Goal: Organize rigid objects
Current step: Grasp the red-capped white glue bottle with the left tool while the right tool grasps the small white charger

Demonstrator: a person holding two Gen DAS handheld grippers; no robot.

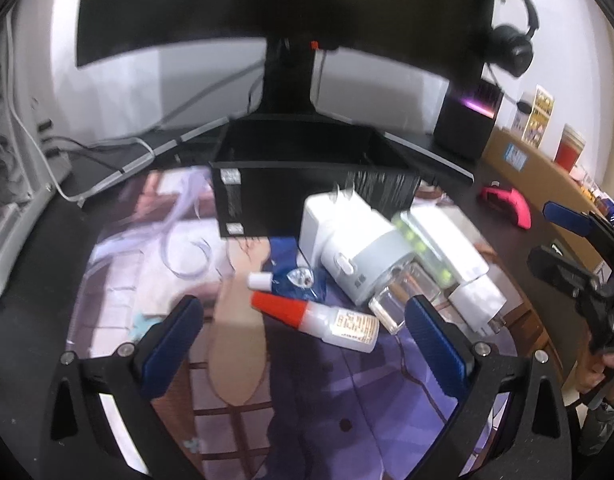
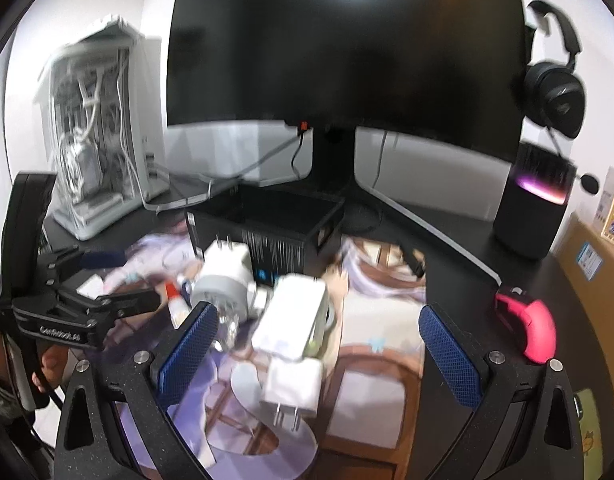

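Both grippers hover empty over the pile; nothing is in the box yet.

Your left gripper (image 1: 303, 332) has its fingers spread wide, and the glue bottle (image 1: 319, 317) lies just ahead, between the blue ribbed pads, its long axis running crosswise from red cap at left to labelled white body at right; this hand is the nearer one to it. Your right gripper (image 2: 319, 344), fingers equally wide, faces the white plug adapter (image 2: 293, 388), prongs pointing toward you, with a flat white charger (image 2: 293, 312) stacked behind it. A grey cylindrical device (image 1: 363, 256) and a clear plastic block (image 1: 391, 304) crowd the glue's right end. The open black box (image 1: 311, 184) stands just beyond the heap on the printed mat (image 1: 147, 240) covering the worktop. Everything looks hard, smooth plastic.
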